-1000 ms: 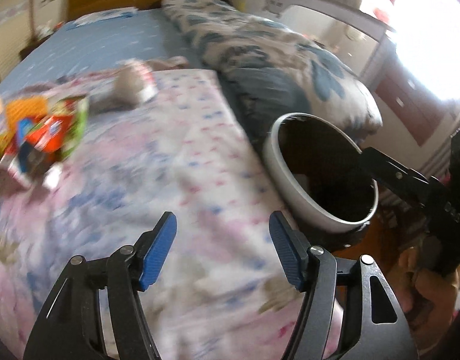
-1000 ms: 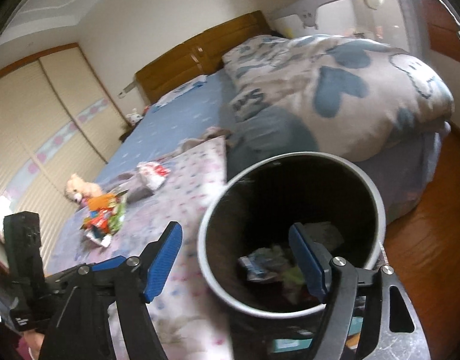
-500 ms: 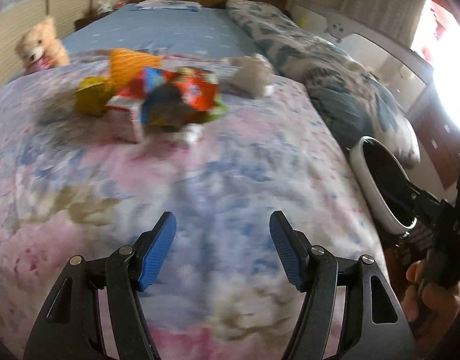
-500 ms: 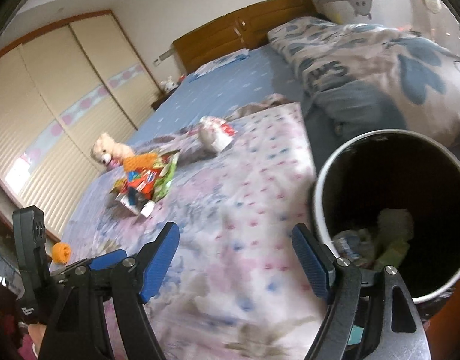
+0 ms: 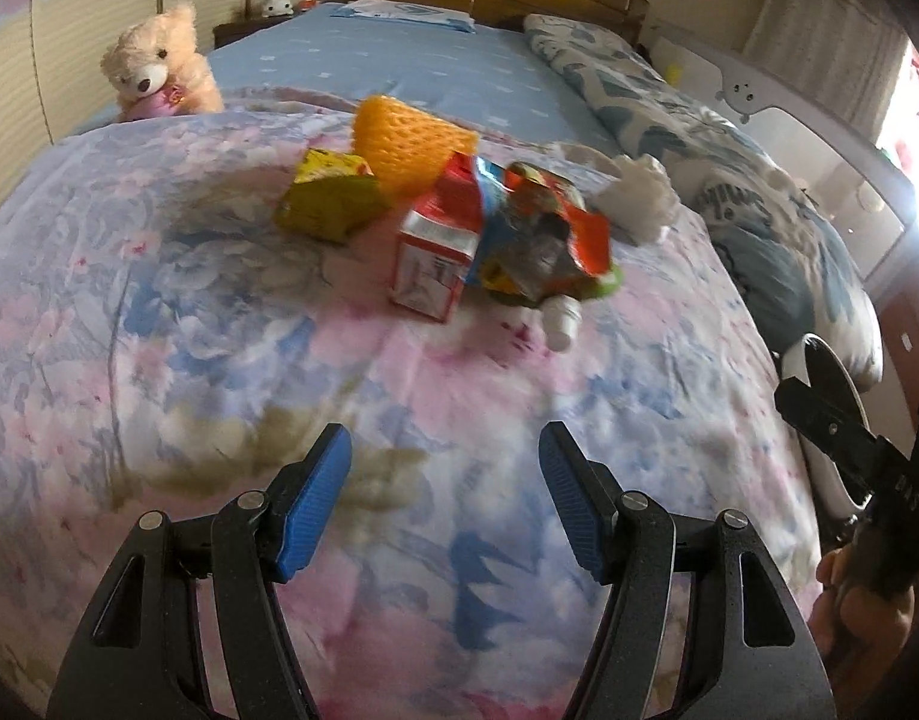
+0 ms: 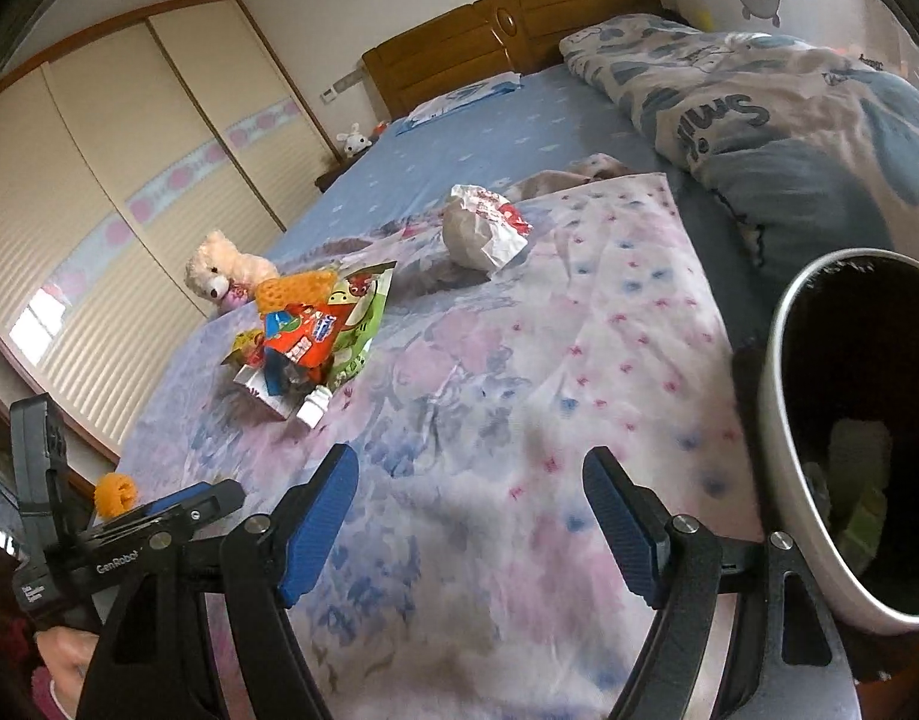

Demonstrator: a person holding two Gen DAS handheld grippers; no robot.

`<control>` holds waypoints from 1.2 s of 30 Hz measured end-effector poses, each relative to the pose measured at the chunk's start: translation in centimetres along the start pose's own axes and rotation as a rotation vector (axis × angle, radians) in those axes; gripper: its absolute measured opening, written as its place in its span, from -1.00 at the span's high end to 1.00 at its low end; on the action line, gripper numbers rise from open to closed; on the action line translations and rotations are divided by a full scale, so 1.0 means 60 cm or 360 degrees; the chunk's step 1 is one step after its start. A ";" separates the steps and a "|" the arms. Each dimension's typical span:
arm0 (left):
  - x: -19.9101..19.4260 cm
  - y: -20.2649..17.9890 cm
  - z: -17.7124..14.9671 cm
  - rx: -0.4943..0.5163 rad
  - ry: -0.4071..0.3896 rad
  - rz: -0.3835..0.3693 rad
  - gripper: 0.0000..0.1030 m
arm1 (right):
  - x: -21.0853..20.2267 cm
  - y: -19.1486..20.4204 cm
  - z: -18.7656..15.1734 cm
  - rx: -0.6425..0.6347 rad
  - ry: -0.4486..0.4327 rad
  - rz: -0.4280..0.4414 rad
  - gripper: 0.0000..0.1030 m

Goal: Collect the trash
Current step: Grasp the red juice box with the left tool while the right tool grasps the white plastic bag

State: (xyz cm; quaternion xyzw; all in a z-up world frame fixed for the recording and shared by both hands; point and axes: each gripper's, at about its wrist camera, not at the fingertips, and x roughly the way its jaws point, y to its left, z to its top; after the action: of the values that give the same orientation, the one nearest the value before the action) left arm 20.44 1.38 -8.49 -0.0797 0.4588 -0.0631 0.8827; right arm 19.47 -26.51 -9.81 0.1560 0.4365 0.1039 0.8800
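A heap of trash lies on the flowered bedspread [image 5: 159, 324]: a red and white carton [image 5: 435, 252], crumpled snack wrappers [image 5: 543, 240], a yellow-green packet [image 5: 330, 201], an orange foam net [image 5: 408, 141] and a small white bottle [image 5: 561, 318]. In the right wrist view the heap [image 6: 306, 348] is at centre left, with a crumpled white wrapper [image 6: 483, 228] farther back. My left gripper [image 5: 444, 474] is open, empty, short of the heap. My right gripper [image 6: 468, 498] is open, empty, over the bedspread. The waste bin [image 6: 783, 450] stands at the right with trash inside.
A cream teddy bear [image 5: 156, 63] sits at the bed's far left. A folded blue-patterned quilt [image 6: 759, 102] lies along the right side. The wooden headboard [image 6: 507, 24] and wardrobe doors [image 6: 129, 180] are behind. An orange foam piece [image 6: 114, 492] shows beside the left gripper.
Both grippers have swung left, away from the bin and toward the trash heap, which has come to the middle of the left wrist view. The bin has slid to the right edge of both views.
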 end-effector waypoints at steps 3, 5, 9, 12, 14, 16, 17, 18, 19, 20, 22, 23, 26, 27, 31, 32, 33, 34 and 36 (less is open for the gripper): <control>0.009 0.007 0.015 0.0002 -0.0008 0.0023 -0.29 | 0.018 0.001 0.015 0.0004 -0.0012 0.0000 -0.53; 0.016 0.011 0.026 0.0003 -0.0009 0.0031 -0.29 | 0.029 0.002 0.026 -0.0005 -0.0024 0.0003 -0.53; 0.033 0.014 0.052 0.0011 -0.0017 0.0045 -0.30 | 0.056 0.007 0.052 -0.0035 -0.0043 0.0009 -0.53; 0.047 0.013 0.070 0.0032 -0.0018 0.0063 -0.30 | 0.080 0.009 0.073 -0.0063 -0.0057 0.0004 -0.53; 0.056 0.014 0.079 0.0045 -0.0017 0.0069 -0.30 | 0.095 0.008 0.086 -0.0069 -0.0062 -0.0001 -0.53; 0.065 0.016 0.088 0.0054 -0.0018 0.0079 -0.30 | 0.114 0.004 0.101 -0.0070 -0.0066 -0.0016 -0.53; 0.069 0.017 0.092 0.0059 -0.0017 0.0081 -0.30 | 0.123 0.001 0.109 -0.0069 -0.0068 -0.0023 -0.53; 0.073 0.018 0.096 0.0065 -0.0014 0.0078 -0.30 | 0.130 -0.002 0.116 -0.0066 -0.0069 -0.0026 -0.53; 0.077 0.018 0.100 0.0072 -0.0011 0.0072 -0.30 | 0.138 -0.004 0.123 -0.0062 -0.0070 -0.0028 -0.53; 0.081 0.018 0.102 0.0083 -0.0006 0.0062 -0.30 | 0.145 -0.006 0.129 -0.0061 -0.0072 -0.0031 -0.53; 0.086 0.018 0.103 0.0105 0.0007 0.0034 -0.30 | 0.158 -0.009 0.143 -0.0052 -0.0081 -0.0037 -0.53; 0.087 0.018 0.103 0.0111 0.0009 0.0025 -0.30 | 0.163 -0.011 0.150 -0.0043 -0.0086 -0.0032 -0.53; 0.091 0.019 0.098 0.0145 0.0020 0.0000 -0.30 | 0.175 -0.010 0.165 -0.0038 -0.0102 -0.0014 -0.53; 0.093 0.017 0.096 0.0161 0.0021 0.0004 -0.30 | 0.180 -0.007 0.171 -0.0045 -0.0109 -0.0017 -0.53; 0.102 0.014 0.096 0.0189 0.0007 0.0041 -0.30 | 0.205 -0.002 0.182 -0.0089 -0.0093 -0.0067 -0.46; 0.102 0.012 0.095 0.0193 0.0002 0.0046 -0.30 | 0.213 -0.001 0.183 -0.0090 -0.0066 -0.0078 -0.35; 0.104 0.011 0.096 0.0200 -0.0004 0.0054 -0.23 | 0.219 -0.002 0.184 -0.0085 -0.0035 -0.0088 0.07; 0.105 0.010 0.097 0.0206 -0.0010 0.0057 -0.12 | 0.222 -0.003 0.185 -0.0083 -0.0022 -0.0095 0.22; 0.105 0.006 0.098 0.0235 -0.0015 0.0058 0.33 | 0.215 -0.002 0.183 -0.0094 -0.0045 -0.0089 0.27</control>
State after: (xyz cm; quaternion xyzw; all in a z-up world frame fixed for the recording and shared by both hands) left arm 28.87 1.04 -10.27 -0.0062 0.4500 -0.0802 0.8894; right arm 35.96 -24.55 -13.09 0.1191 0.4250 0.0900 0.8928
